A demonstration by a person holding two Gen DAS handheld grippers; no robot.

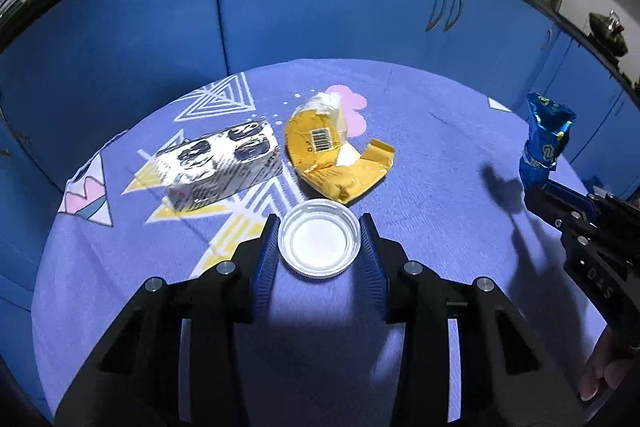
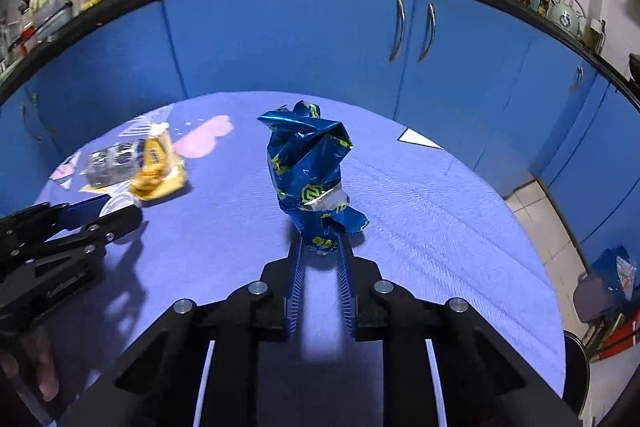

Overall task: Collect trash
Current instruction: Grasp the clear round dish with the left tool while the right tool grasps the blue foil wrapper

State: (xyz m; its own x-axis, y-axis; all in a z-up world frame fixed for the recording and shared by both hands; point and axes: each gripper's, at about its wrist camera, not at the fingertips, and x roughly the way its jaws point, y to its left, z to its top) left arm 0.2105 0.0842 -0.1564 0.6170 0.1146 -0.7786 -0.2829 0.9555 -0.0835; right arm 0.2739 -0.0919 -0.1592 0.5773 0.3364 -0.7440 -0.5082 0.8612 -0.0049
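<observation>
the left gripper [image 1: 320, 241] pinches a white plastic lid [image 1: 319, 243] by its rim; it could pop out. the right gripper [image 2: 320, 247] clamps a crumpled blue foil wrapper [image 2: 308, 163], which may slip.

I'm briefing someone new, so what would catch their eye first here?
The crumpled blue foil wrapper, pinched upright in the right tool. Then the white lid between the left tool fingers, with a yellow packet and black-and-white carton beyond it.
</observation>
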